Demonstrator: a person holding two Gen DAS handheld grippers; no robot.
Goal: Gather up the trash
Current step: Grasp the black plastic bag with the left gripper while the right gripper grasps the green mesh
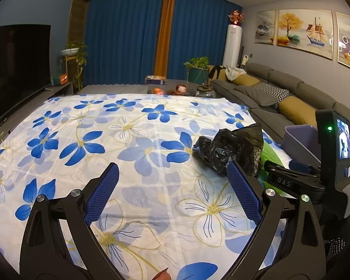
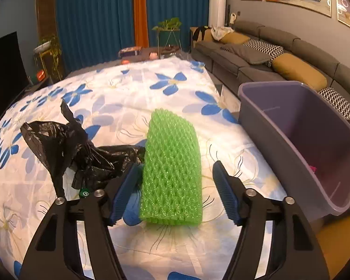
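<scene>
A green foam net sleeve (image 2: pixel 172 172) lies on the flowered cloth (image 2: pixel 133 88), between the open fingers of my right gripper (image 2: pixel 177 193); the left pad is close to it, the right pad stands apart. A crumpled black plastic bag (image 2: pixel 81 149) lies just left of the sleeve. In the left wrist view the bag (image 1: pixel 228 149) lies ahead and right of my open, empty left gripper (image 1: pixel 172 196). A sliver of the green sleeve (image 1: pixel 269 155) shows behind the bag. A purple-grey bin (image 2: pixel 298 135) stands at the right edge of the cloth, with something pink (image 2: pixel 312 169) inside.
The right gripper's body (image 1: pixel 315 177) sits at the right of the left wrist view. A grey sofa (image 2: pixel 268 56) with cushions runs along the right. A TV (image 1: pixel 14 65) stands at the left. Plants, toys and blue curtains are at the far end.
</scene>
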